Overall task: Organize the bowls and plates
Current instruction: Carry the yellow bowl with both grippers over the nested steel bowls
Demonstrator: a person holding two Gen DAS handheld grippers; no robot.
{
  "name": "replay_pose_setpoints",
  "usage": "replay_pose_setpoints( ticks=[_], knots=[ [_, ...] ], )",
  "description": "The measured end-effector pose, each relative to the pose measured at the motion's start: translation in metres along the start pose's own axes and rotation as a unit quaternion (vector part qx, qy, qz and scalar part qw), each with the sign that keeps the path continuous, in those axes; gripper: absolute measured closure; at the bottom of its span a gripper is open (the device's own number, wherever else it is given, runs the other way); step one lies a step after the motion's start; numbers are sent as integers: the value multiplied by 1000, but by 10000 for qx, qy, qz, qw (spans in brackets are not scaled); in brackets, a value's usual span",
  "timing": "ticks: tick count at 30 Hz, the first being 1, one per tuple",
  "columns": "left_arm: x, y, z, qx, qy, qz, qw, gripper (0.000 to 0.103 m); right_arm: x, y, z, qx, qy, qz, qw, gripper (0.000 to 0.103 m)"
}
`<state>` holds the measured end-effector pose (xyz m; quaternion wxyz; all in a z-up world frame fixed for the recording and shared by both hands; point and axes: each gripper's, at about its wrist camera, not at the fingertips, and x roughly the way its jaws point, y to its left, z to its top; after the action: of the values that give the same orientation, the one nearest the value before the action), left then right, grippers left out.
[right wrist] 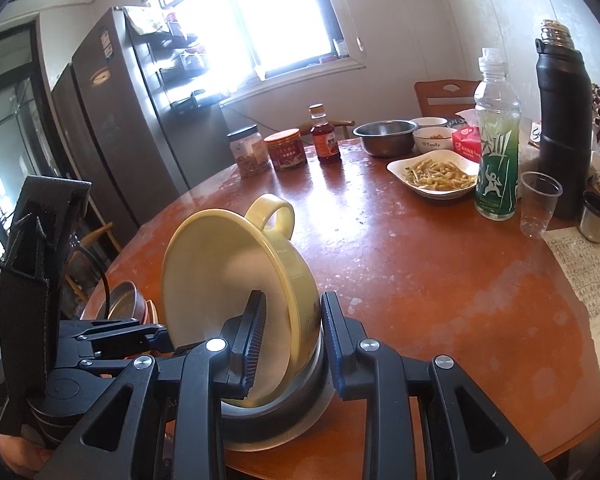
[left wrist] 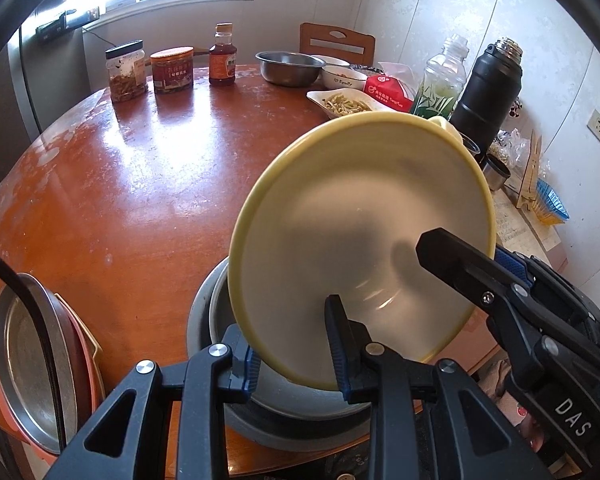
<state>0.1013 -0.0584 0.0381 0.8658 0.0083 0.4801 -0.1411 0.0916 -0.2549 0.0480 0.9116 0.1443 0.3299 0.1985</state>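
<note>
Bowl-stacking step: both claws, left [left wrist: 296, 354] and right [right wrist: 292, 334], straddle the tilted yellow handled bowl's [left wrist: 360, 232] rim, grip uncertain, over the grey bowl [right wrist: 300, 412] at the worktop's [left wrist: 140, 184] near edge; next, level it and seat it inside.

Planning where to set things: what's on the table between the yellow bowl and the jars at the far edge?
Nothing: bare tabletop between the yellow bowl and jars, clearest in the left wrist view.

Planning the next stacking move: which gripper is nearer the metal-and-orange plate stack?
Left. The left gripper holds the yellow bowl by its rim right beside the plate stack. The right gripper holds the bowl's opposite side, with the left gripper between it and the stack.
</note>
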Motion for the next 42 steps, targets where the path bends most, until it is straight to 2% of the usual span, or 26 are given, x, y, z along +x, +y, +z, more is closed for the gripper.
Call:
replay_pose_setpoints(
  ticks=[11,16,26,42],
  knots=[
    [3,3,-5,-46,-110,149,9998,73,9,2,-3,-63,96,13,9999,74],
    [5,8,-6,-165,-125,74,9998,73,12,3,-3,-94,123,37,9999,74],
    [2,3,-10,-4,-287,409,9988,73,18,3,-6,-159,198,50,9997,73],
    [1,5,-12,-39,-318,405,9987,73,22,5,-10,-247,232,24,9994,74]
  ],
)
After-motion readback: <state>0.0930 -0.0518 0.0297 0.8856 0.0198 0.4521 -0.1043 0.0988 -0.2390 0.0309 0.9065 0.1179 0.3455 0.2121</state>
